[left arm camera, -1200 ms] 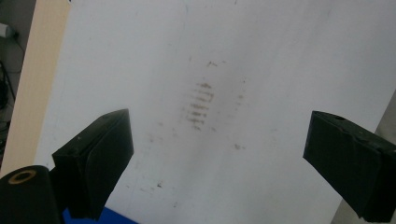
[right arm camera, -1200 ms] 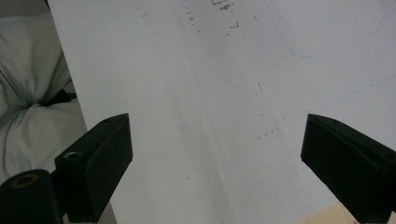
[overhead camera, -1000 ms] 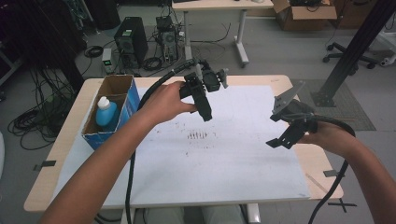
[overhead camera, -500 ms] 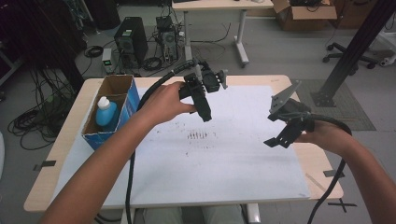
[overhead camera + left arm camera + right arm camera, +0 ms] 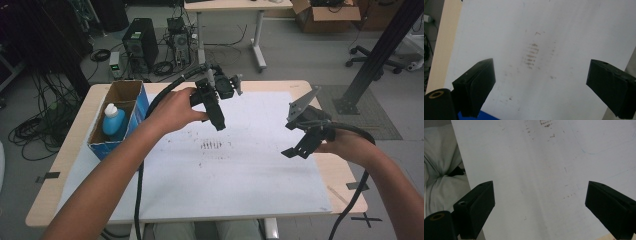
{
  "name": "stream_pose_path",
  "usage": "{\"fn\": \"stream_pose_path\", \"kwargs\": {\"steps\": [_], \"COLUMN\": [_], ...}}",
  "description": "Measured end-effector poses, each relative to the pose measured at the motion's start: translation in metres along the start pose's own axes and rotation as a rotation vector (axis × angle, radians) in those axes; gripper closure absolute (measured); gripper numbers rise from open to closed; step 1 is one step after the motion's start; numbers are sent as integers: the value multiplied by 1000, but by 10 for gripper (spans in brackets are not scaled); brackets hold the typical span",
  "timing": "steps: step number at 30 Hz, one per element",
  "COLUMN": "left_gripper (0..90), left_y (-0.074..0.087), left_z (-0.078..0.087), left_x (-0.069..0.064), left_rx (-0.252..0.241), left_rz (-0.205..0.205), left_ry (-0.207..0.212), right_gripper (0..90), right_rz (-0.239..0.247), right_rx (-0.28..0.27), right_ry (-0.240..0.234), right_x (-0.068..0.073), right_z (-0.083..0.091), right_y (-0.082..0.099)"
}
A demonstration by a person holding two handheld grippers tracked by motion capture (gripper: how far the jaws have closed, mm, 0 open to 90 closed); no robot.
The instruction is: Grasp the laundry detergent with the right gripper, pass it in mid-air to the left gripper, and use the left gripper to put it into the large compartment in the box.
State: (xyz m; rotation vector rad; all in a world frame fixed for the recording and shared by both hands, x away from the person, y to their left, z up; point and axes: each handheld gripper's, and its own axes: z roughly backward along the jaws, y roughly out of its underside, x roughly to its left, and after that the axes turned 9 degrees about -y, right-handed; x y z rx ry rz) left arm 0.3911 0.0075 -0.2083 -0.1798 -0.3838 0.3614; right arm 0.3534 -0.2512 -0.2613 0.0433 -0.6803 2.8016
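Above the white sheet (image 5: 240, 170), the left gripper (image 5: 218, 120) and right gripper (image 5: 298, 148) are hovering with jaws spread wide, empty. Little is changing since a moment ago. The nearest thing, a blue bottle (image 5: 113, 121), is standing in the box (image 5: 107, 145) at the left edge, untouched

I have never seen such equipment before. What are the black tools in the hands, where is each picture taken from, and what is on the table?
A person holds a hand tool with two black jaws in each hand: the left gripper and the right gripper. Both are raised above the table, open, and hold nothing. The high view looks down from above the person. The other two pictures come from small cameras on the tools themselves, so the left gripper and the right gripper each show their own jaws standing wide apart. On the table lies a large white sheet with small brown marks. At the table's left edge stands an open cardboard box containing a blue bottle.
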Motion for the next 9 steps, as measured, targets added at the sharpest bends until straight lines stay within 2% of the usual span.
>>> {"fn": "stream_pose_path", "kwargs": {"steps": [9], "left_gripper": [89], "left_y": [-1], "left_z": [0], "left_x": [1], "left_rx": [-2], "left_rz": [1], "left_ry": [1], "right_gripper": [86], "right_rz": [0], "right_rx": [-7], "right_ry": [4], "right_x": [0], "right_z": [1], "right_y": [1]}}
